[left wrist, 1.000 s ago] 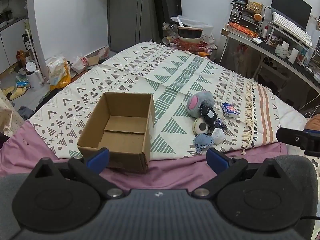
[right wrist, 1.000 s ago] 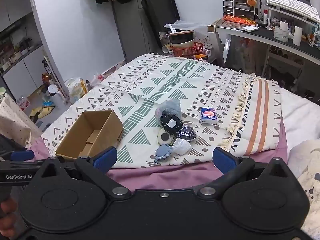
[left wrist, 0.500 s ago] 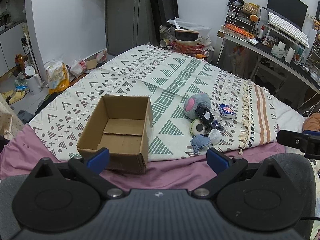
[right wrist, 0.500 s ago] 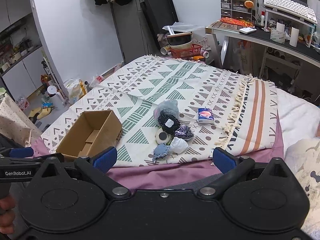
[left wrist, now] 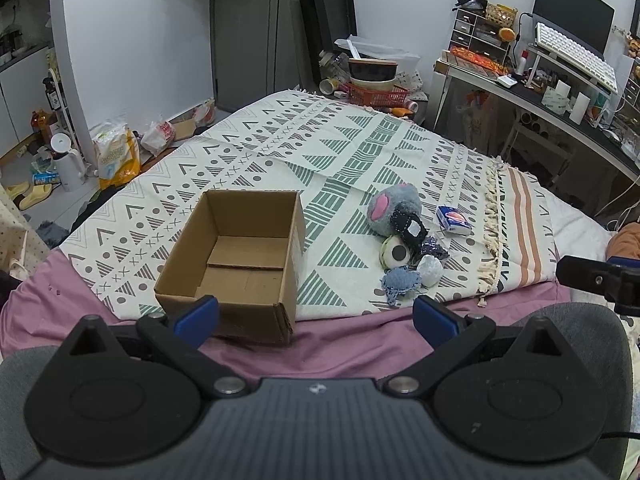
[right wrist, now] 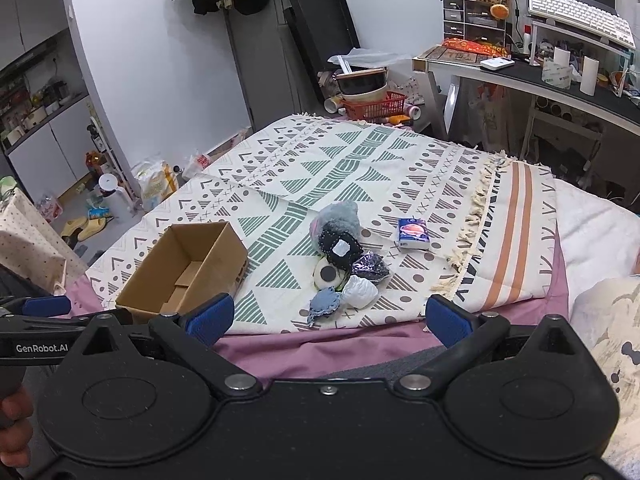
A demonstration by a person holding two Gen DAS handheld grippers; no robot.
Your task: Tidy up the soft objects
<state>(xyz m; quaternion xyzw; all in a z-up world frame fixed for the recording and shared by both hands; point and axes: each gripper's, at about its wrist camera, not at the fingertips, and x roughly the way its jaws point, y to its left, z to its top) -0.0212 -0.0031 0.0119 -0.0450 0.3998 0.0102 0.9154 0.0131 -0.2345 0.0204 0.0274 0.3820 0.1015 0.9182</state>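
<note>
Both my tongs hang spread wide and empty over the near edge of the bed. Just ahead of my left gripper (left wrist: 316, 316) sits the open cardboard box (left wrist: 240, 264). The heap of soft toys (right wrist: 344, 264) lies ahead of my right gripper (right wrist: 328, 318), with a tissue pack (right wrist: 413, 233) just beyond.

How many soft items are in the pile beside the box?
6 visible: grey plush at the back, black pouch, dark shiny pouch, round white piece, white bundle, blue denim piece nearest. Others may hide underneath.
</note>
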